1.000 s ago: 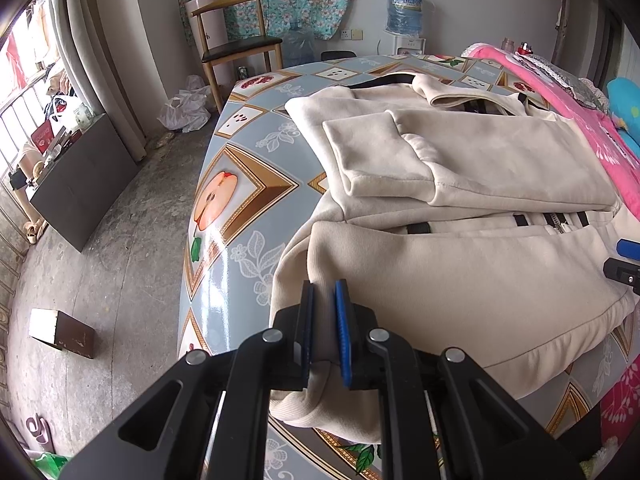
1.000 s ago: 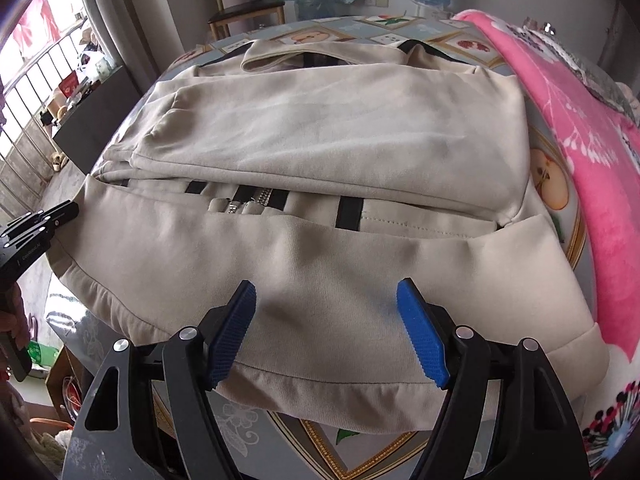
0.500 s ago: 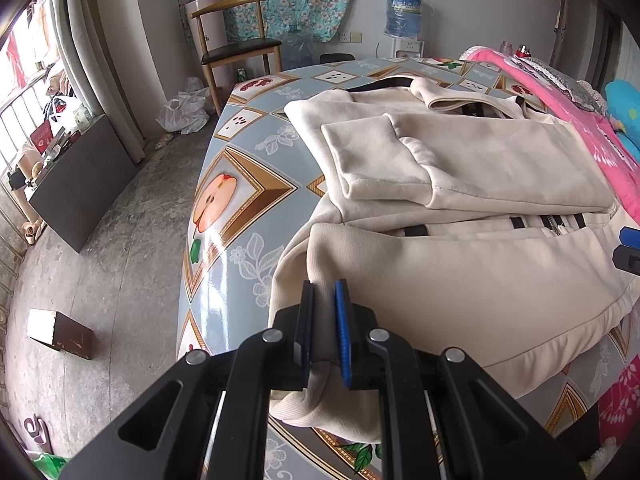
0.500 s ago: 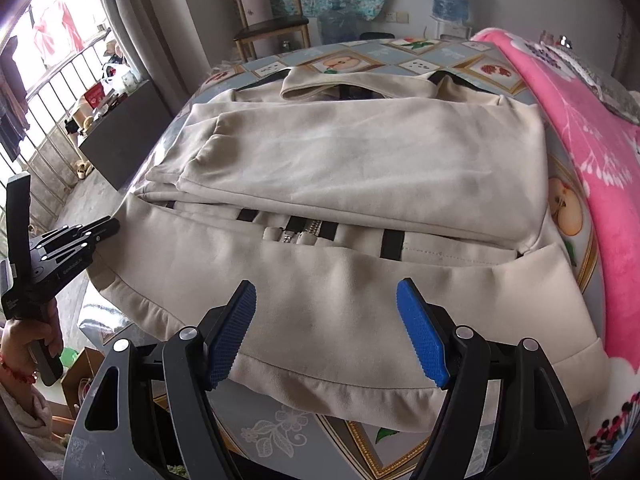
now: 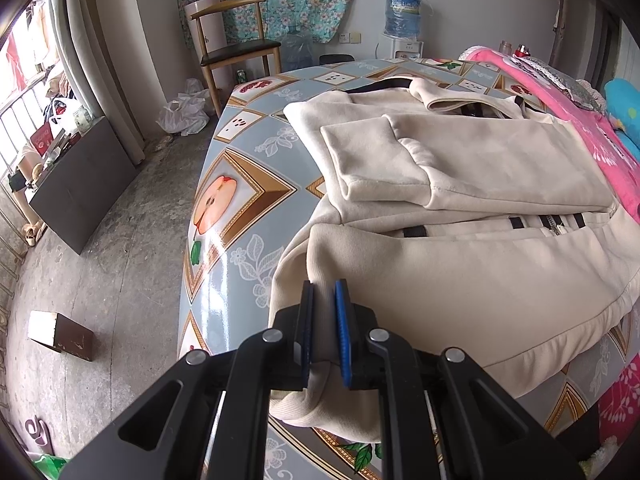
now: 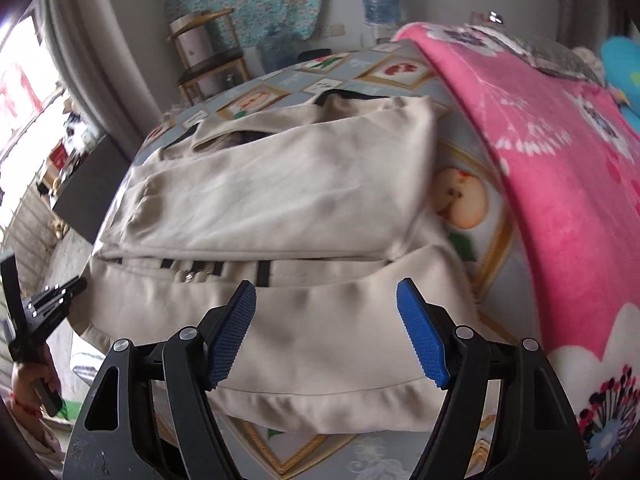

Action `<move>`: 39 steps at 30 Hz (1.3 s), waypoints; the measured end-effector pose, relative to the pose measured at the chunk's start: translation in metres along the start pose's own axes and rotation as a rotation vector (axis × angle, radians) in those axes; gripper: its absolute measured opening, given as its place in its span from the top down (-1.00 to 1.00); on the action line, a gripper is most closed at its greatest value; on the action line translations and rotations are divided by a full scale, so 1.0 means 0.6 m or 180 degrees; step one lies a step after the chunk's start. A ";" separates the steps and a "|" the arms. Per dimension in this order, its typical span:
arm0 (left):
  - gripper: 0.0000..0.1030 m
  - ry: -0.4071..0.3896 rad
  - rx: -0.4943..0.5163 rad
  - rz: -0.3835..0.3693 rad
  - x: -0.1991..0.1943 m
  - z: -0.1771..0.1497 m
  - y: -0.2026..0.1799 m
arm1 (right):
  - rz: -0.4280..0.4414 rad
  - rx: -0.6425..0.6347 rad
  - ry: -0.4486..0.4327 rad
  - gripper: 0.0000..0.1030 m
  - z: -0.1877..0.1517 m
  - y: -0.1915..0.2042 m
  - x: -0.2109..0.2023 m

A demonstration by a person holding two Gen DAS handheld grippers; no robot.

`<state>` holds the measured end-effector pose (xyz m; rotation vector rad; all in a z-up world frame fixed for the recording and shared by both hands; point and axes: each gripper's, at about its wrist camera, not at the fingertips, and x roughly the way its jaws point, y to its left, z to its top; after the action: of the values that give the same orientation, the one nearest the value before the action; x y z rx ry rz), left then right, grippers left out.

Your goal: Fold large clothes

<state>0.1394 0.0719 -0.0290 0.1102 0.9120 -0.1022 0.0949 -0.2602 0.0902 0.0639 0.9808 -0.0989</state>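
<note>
A cream zip jacket lies across the fruit-patterned table, its sleeves folded over the chest. My left gripper is shut on the near left corner of the jacket's hem, the fabric pinched between its blue pads. In the right wrist view the same jacket fills the middle, blurred. My right gripper stands open above the lower part of the jacket near its right side, with nothing between its fingers. The left gripper shows at the jacket's left edge, held by a hand.
A pink flowered blanket covers the table's right side, close to the jacket. Beyond the table stand a wooden chair and a water bottle. A dark cabinet and a small box are on the concrete floor at left.
My right gripper has lifted and swung toward the jacket's right side, still open; it has left the left wrist view. The left gripper keeps its grip on the hem corner without moving.
</note>
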 end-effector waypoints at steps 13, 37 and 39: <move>0.79 0.0007 -0.0005 0.0020 -0.001 0.000 -0.001 | 0.0584 0.0865 0.0224 0.06 0.037 -0.149 0.030; 0.79 -0.0003 -0.0056 -0.0006 0.000 0.000 0.001 | 0.1041 0.1093 0.0679 0.10 0.040 -0.180 0.081; 0.79 -0.0002 -0.0064 -0.0015 0.000 0.001 0.002 | 0.1070 0.1025 0.0740 0.09 0.035 -0.178 0.077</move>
<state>0.1400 0.0729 -0.0289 0.0893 0.9124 -0.0974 0.1256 -0.3710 0.0623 0.5437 1.1658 0.0625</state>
